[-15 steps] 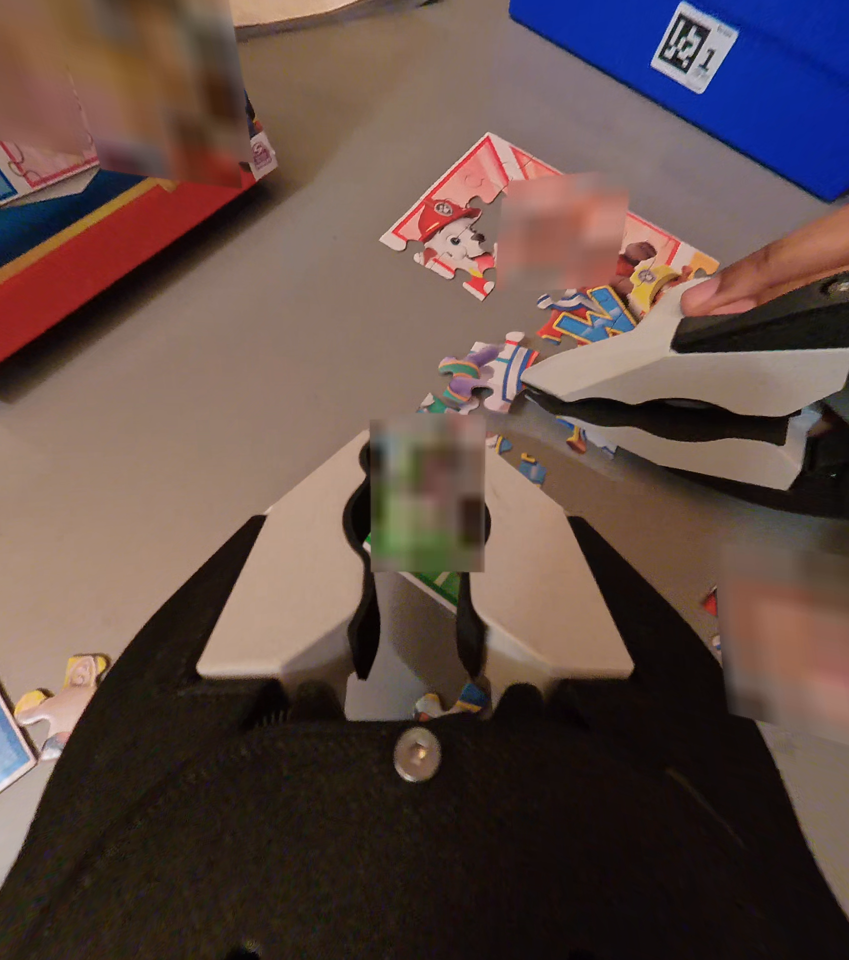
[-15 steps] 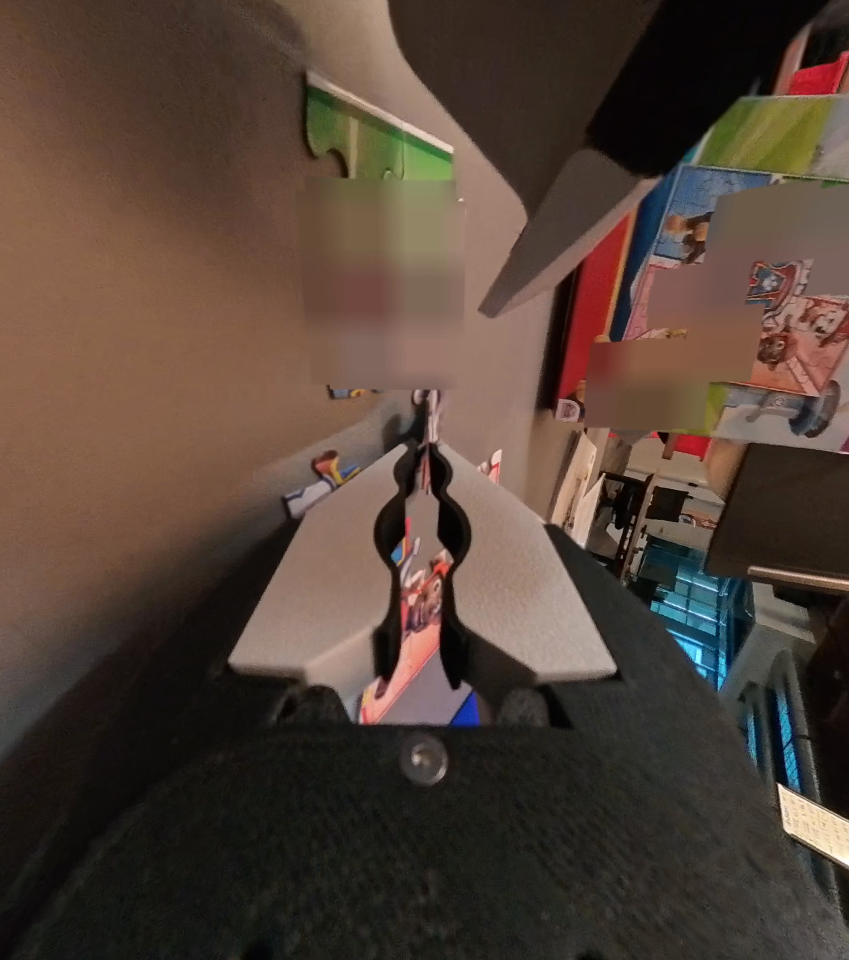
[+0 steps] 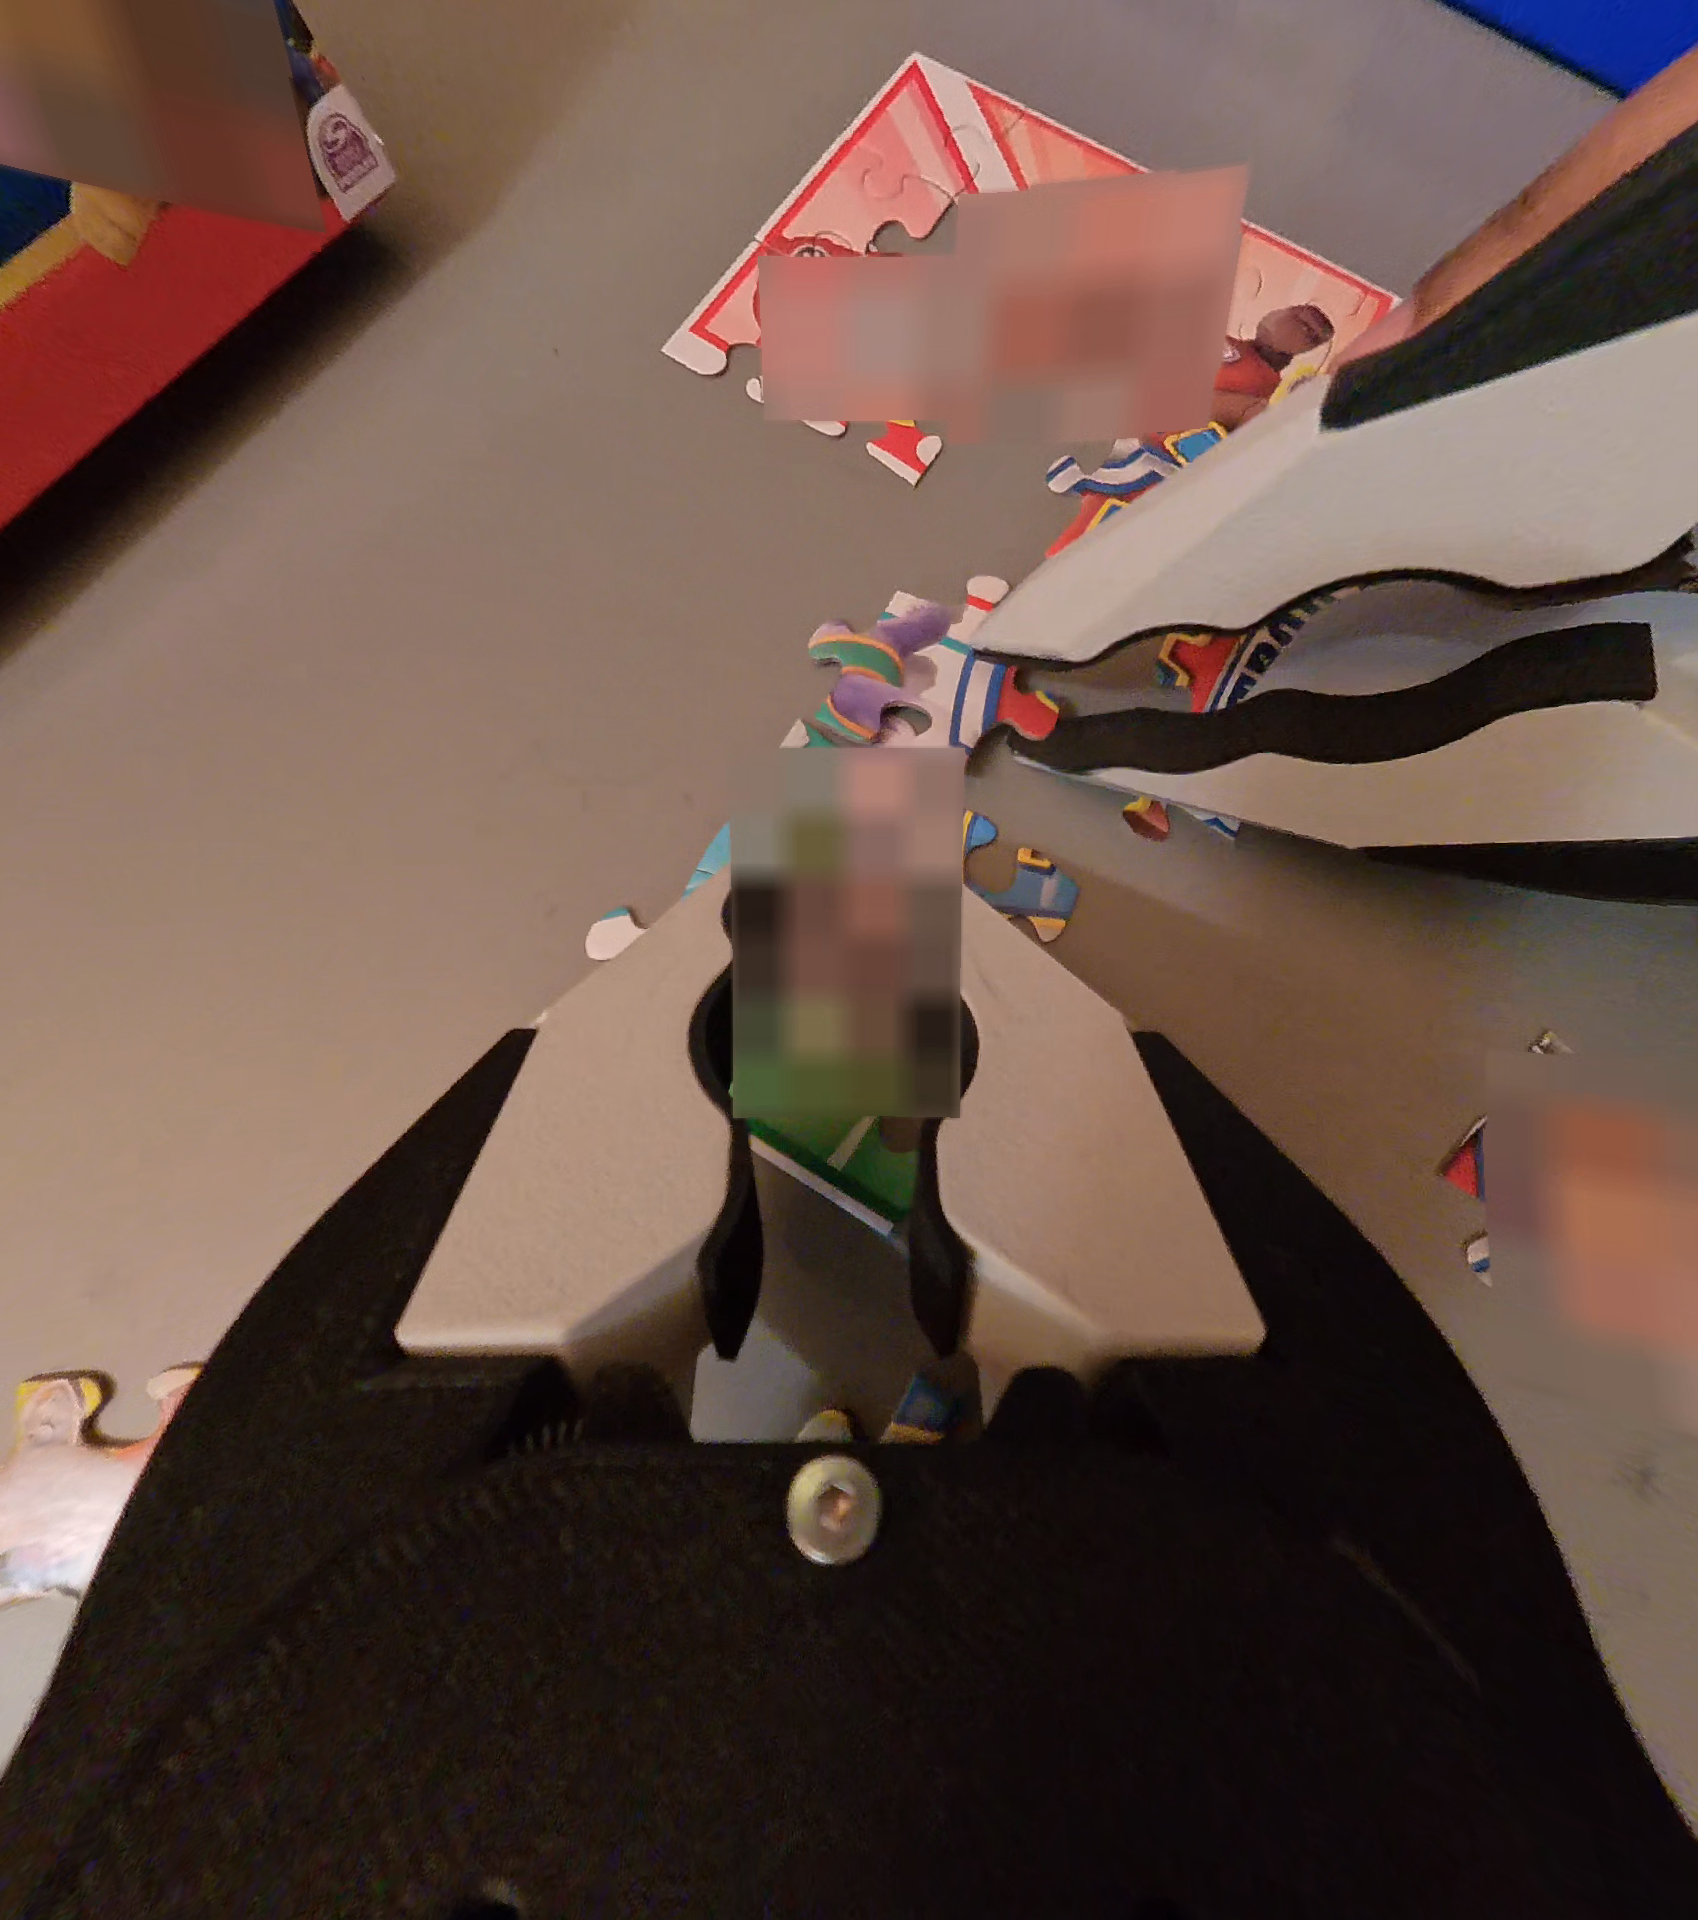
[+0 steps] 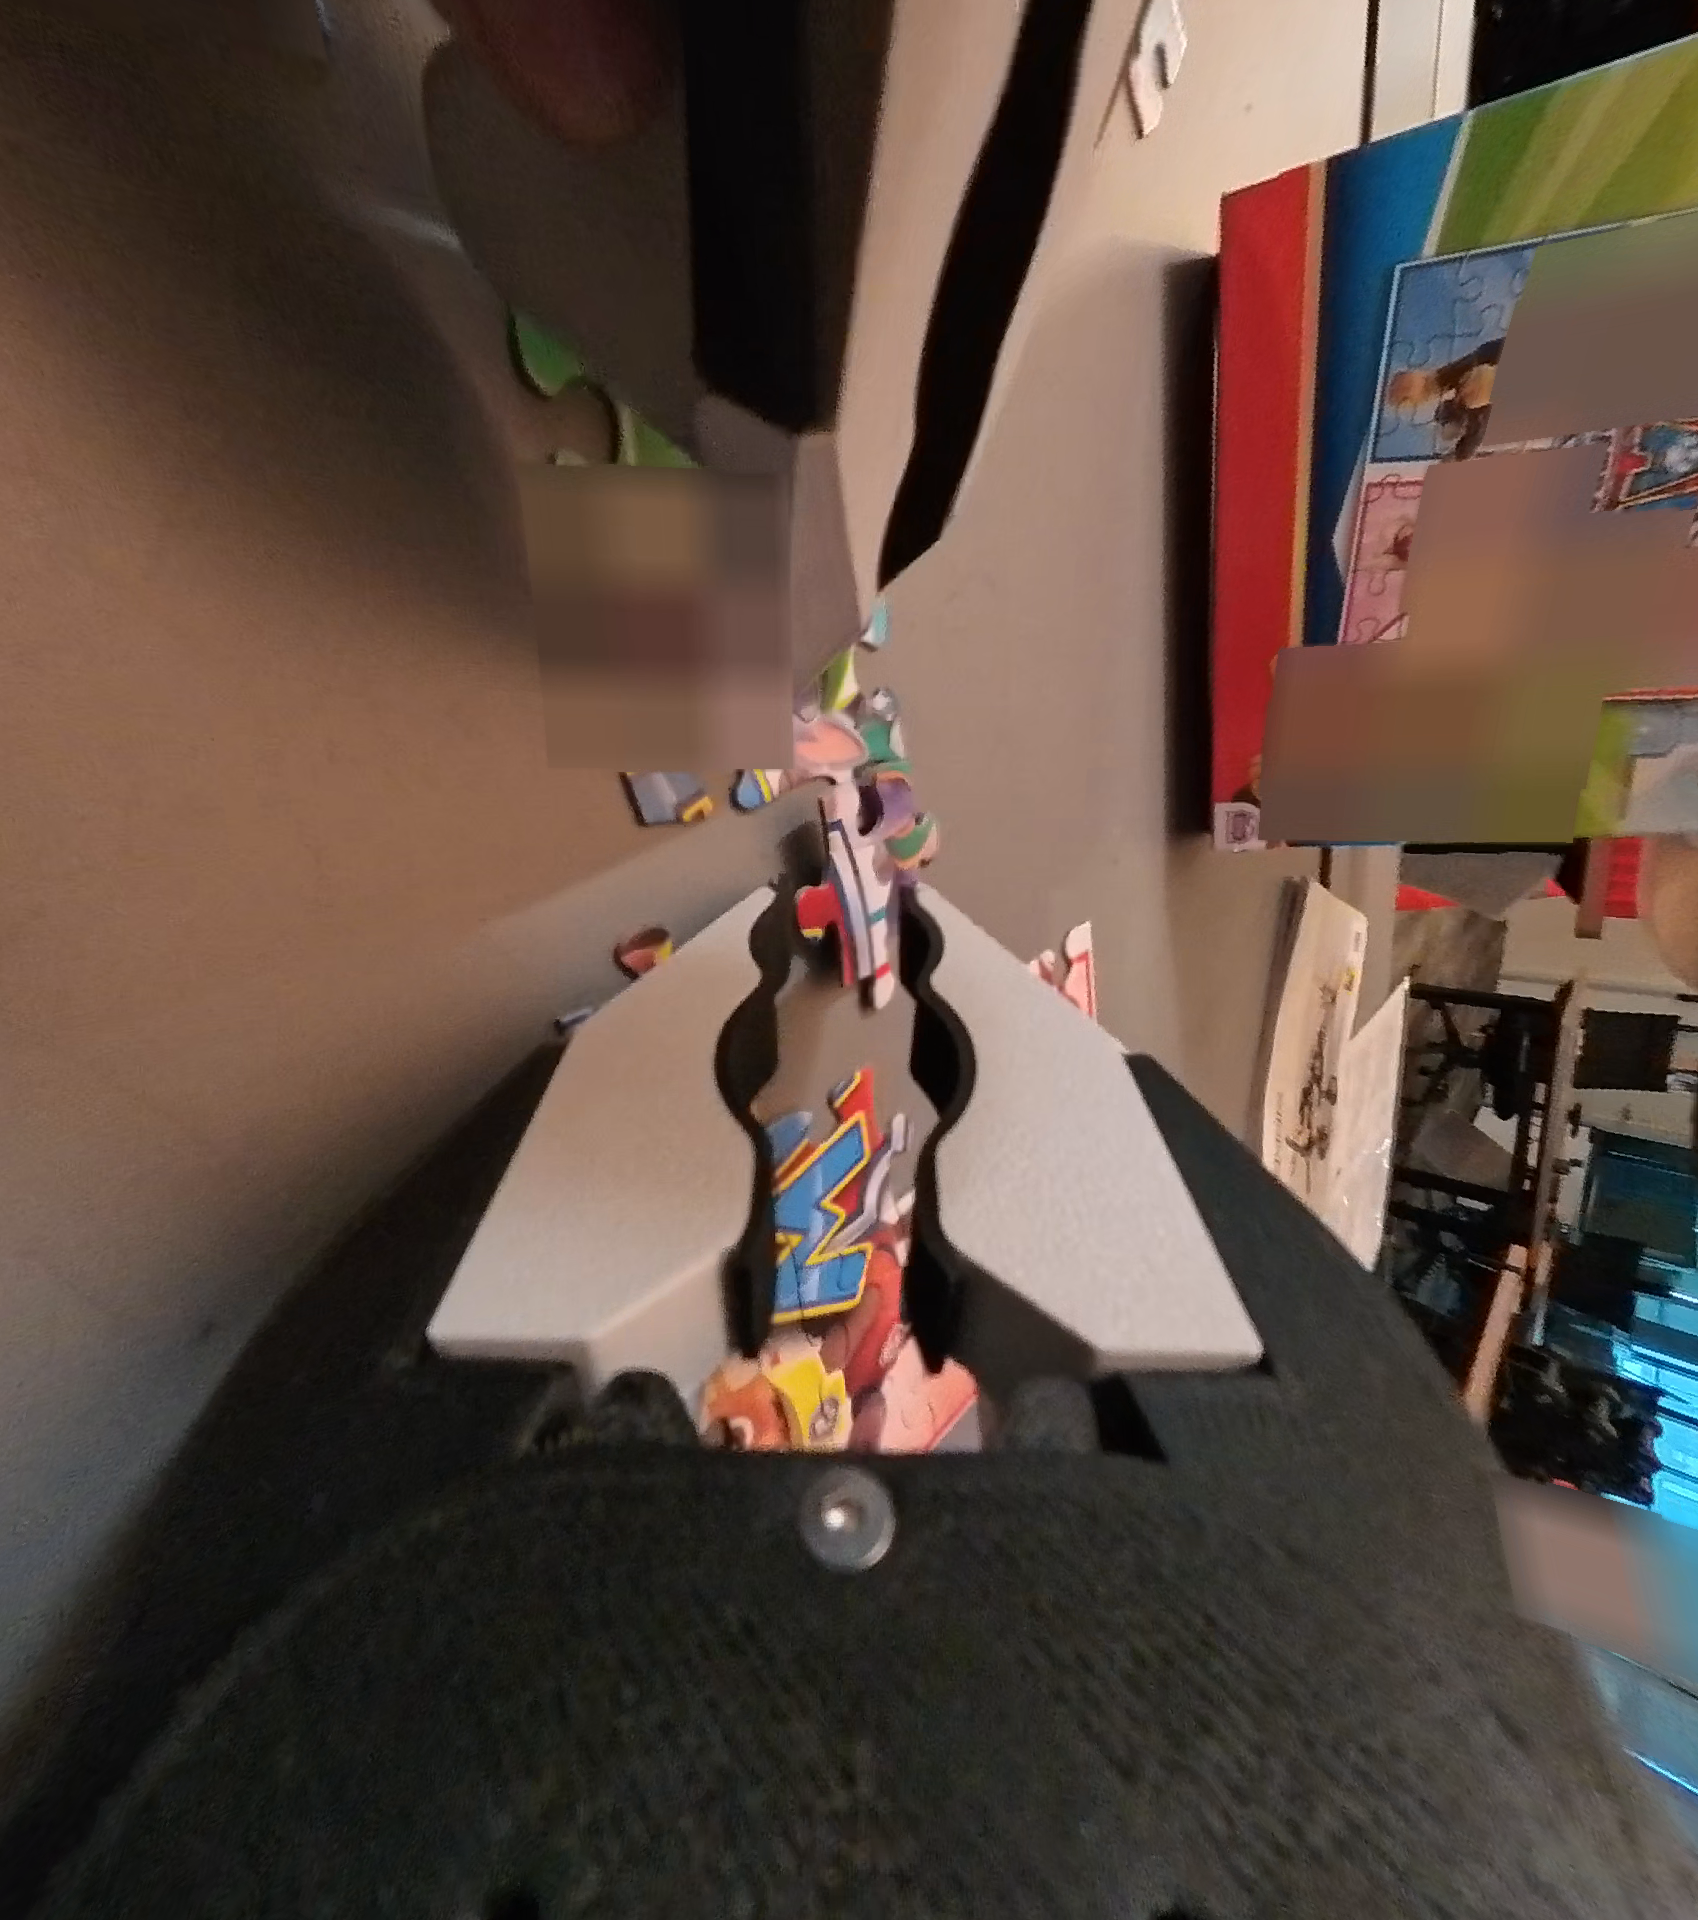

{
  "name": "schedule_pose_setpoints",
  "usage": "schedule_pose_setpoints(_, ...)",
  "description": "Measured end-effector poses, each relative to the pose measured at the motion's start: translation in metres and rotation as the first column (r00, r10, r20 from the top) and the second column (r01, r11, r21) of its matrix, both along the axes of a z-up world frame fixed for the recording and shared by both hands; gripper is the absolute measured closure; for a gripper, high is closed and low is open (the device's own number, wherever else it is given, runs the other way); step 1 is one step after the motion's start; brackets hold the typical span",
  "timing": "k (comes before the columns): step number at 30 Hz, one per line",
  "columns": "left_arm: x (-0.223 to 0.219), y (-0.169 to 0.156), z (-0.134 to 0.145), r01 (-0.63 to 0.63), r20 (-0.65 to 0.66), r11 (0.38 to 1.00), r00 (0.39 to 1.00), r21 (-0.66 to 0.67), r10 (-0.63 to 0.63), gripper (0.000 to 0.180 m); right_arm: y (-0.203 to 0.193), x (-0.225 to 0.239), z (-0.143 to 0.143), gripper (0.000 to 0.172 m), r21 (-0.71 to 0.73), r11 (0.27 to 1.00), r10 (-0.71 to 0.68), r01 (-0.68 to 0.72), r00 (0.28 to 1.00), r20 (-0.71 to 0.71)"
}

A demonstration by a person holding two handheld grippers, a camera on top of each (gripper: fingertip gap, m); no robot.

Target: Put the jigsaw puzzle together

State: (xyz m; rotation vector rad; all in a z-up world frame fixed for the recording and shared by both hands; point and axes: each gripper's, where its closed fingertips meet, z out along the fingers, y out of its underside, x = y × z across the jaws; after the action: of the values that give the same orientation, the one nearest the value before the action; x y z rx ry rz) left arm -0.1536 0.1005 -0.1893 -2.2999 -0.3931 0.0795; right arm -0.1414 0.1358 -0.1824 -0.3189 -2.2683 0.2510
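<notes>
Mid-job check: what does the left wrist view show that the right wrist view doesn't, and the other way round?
Only the left wrist view: the right gripper from outside, jaws apart around the red tab of a white-and-blue puzzle piece; the top of the partly assembled red-bordered puzzle; a pale loose piece.
Only the right wrist view: the room beyond the table, with papers and dark shelving.
Both: the grey table, the red puzzle box, the white-and-blue piece, and a green piece at the left gripper.

No writing can be made out; the puzzle box (image 3: pixel 76 343) bears a small purple logo sticker (image 3: pixel 351 156), unreadable.
</notes>
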Motion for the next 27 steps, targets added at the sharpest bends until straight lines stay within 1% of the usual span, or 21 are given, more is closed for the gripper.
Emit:
schedule_pose_setpoints(3, 0.000, 0.000, -0.002, -0.002, 0.004, 1.000, 1.000, -0.012, 0.002, 0.157, -0.004, 0.001, 0.002, 0.146, -0.066, 0.998, 0.004, -0.002, 1.000, 0.029)
schedule_pose_setpoints(7, 0.000, 0.000, -0.003, -0.006, 0.009, 1.000, 1.000, -0.013, 0.006, 0.157, -0.004, 0.001, 0.005, 0.142, -0.127, 0.992, -0.001, 0.007, 0.999, 0.053)
schedule_pose_setpoints(10, 0.000, -0.001, -0.003, -0.006, 0.008, 1.000, 1.000, -0.013, 0.007, 0.157, -0.003, 0.002, 0.009, 0.141, -0.204, 0.979, 0.001, 0.014, 0.997, 0.076)
schedule_pose_setpoints(14, 0.000, -0.001, -0.003, -0.007, 0.009, 1.000, 1.000, -0.012, 0.007, 0.157, 0.000, 0.000, 0.023, 0.138, -0.336, 0.942, 0.022, 0.011, 0.996, 0.092)
schedule_pose_setpoints(16, 0.000, 0.000, -0.003, -0.007, 0.010, 1.000, 1.000, -0.012, 0.007, 0.157, 0.004, -0.009, 0.035, 0.139, -0.393, 0.920, 0.035, -0.005, 0.997, 0.070)
schedule_pose_setpoints(18, 0.000, 0.000, -0.003, -0.007, 0.009, 1.000, 1.000, -0.012, 0.007, 0.157, 0.009, -0.021, 0.040, 0.138, -0.440, 0.898, 0.043, -0.003, 0.996, 0.082)
schedule_pose_setpoints(19, 0.000, 0.000, -0.003, -0.007, 0.008, 1.000, 1.000, -0.013, 0.007, 0.157, 0.010, -0.026, 0.038, 0.136, -0.463, 0.886, 0.051, 0.005, 0.993, 0.109)
schedule_pose_setpoints(21, 0.000, 0.000, -0.003, -0.007, 0.006, 1.000, 1.000, -0.014, 0.007, 0.157, 0.008, -0.031, 0.024, 0.127, -0.503, 0.864, 0.075, 0.041, 0.975, 0.209)
schedule_pose_setpoints(24, 0.000, 0.000, -0.003, -0.007, 0.004, 1.000, 1.000, -0.014, 0.007, 0.157, -0.005, -0.020, 0.003, 0.117, -0.560, 0.823, 0.135, 0.094, 0.925, 0.355)
schedule_pose_setpoints(25, 0.000, 0.000, -0.003, -0.007, 0.002, 1.000, 1.000, -0.015, 0.007, 0.157, -0.008, -0.015, 0.000, 0.116, -0.569, 0.816, 0.147, 0.103, 0.915, 0.376)
schedule_pose_setpoints(27, -0.001, 0.000, -0.003, -0.008, 0.000, 1.000, 1.000, -0.016, 0.008, 0.157, -0.008, -0.011, -0.004, 0.117, -0.557, 0.824, 0.135, 0.108, 0.916, 0.377)
